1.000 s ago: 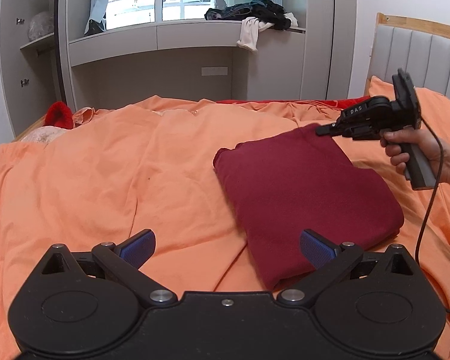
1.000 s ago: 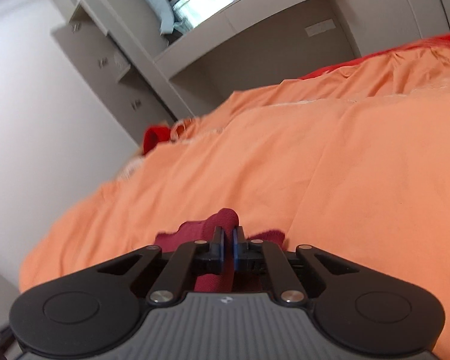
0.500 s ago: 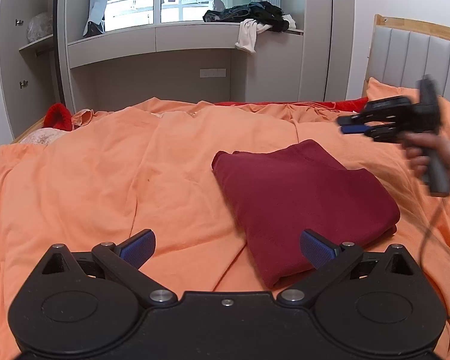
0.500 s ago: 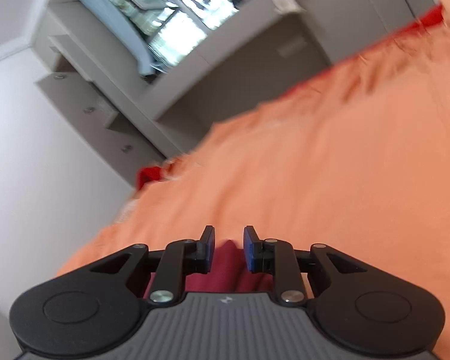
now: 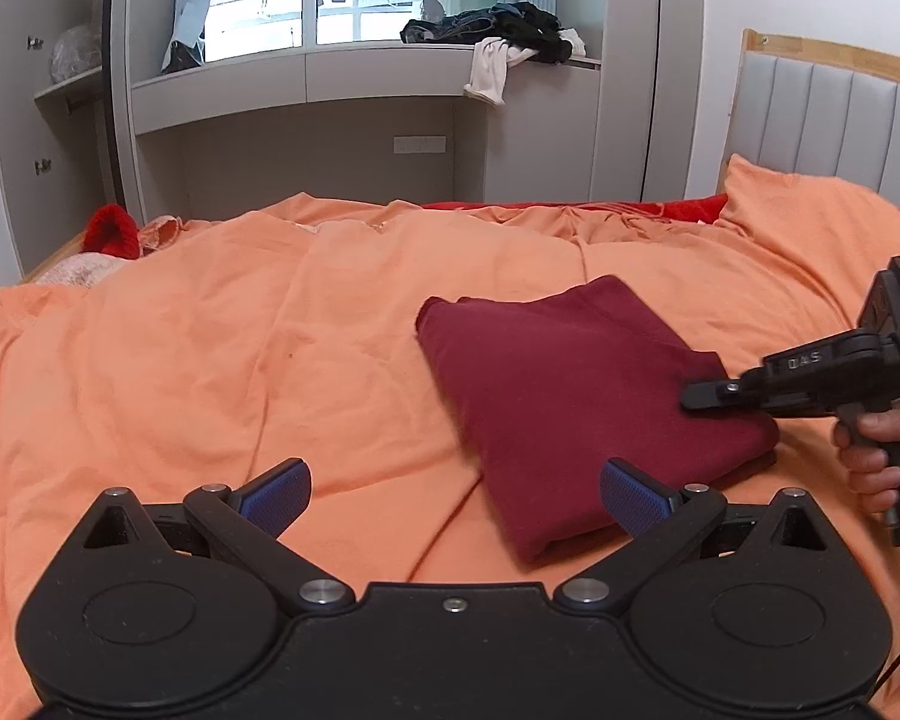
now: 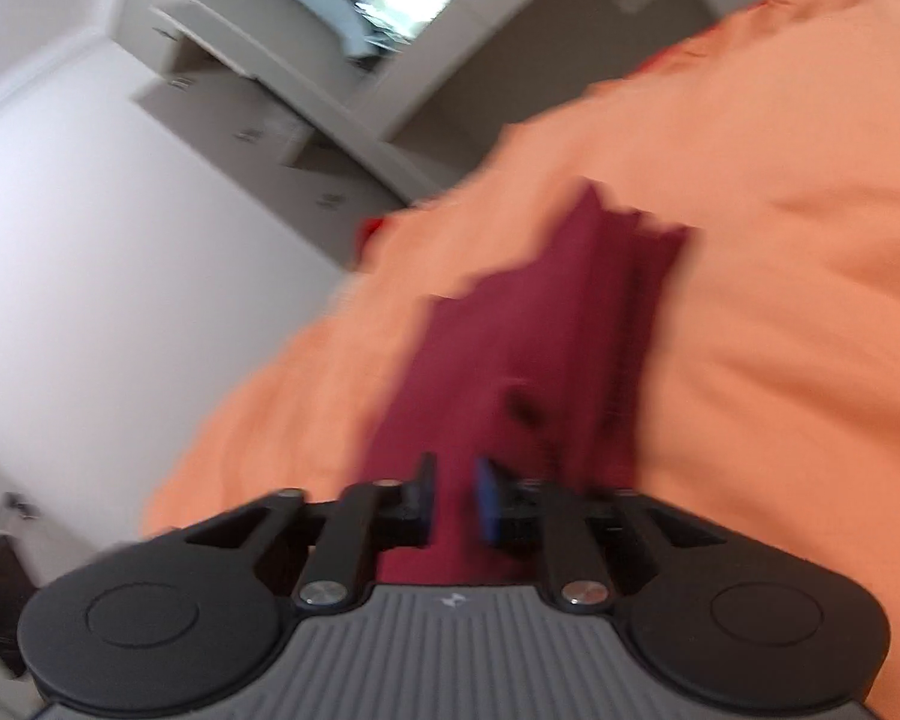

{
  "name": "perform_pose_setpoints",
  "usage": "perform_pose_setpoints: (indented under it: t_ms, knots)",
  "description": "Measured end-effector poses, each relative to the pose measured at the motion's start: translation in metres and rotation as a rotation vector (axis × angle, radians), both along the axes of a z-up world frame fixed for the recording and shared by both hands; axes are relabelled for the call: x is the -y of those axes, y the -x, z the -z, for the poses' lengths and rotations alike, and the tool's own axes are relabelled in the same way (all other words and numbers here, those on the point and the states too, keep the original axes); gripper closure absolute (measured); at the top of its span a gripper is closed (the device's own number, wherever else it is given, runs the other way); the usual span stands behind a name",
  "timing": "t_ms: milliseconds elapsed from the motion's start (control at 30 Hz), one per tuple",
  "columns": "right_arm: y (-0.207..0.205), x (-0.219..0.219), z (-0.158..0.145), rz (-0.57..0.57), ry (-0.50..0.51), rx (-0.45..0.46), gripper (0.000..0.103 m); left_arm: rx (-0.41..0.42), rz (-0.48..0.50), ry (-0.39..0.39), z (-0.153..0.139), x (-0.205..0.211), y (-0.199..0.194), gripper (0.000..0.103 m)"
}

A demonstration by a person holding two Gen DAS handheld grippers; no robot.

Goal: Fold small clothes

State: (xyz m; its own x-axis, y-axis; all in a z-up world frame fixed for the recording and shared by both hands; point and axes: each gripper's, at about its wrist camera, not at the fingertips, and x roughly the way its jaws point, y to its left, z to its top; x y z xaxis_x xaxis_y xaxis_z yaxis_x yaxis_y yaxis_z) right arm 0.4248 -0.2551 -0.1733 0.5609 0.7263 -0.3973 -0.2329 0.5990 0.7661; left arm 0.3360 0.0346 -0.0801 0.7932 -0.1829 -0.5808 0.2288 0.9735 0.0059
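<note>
Rumpled orange duvet [image 5: 270, 360], grey padded headboard [image 5: 840, 120], dark clothes heap [image 5: 498, 30] on window ledge.

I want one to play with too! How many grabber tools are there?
2. The left tool is nearest, above the orange blanket. The right tool is in a hand at the right, its tip over the folded dark red cloth.

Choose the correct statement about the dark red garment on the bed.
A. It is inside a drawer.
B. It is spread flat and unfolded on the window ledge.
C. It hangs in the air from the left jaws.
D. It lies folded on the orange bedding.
D. The dark red garment lies as a compact folded rectangle on the orange bedding, with no jaws lifting it.
</note>
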Motion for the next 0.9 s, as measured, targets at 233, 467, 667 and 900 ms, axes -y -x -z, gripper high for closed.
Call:
perform_pose_setpoints:
  t_ms: [233,467,667,900]
  knots:
    - [0.053,-0.001,-0.017,-0.028,-0.068,0.103,0.095,-0.011,-0.008,0.011,-0.001,-0.008,0.003,0.001]
    - [0.069,-0.036,-0.026,-0.022,0.2,0.127,0.055,-0.003,-0.008,0.045,-0.005,-0.01,0.011,0.001]
    - [0.156,-0.054,-0.093,0.101,0.195,0.338,0.0,-0.008,-0.032,0.043,-0.01,-0.012,0.02,0.001]
    - [0.242,-0.069,-0.117,0.239,0.359,0.338,0.0,0.008,-0.075,0.106,-0.032,-0.016,0.043,0.001]
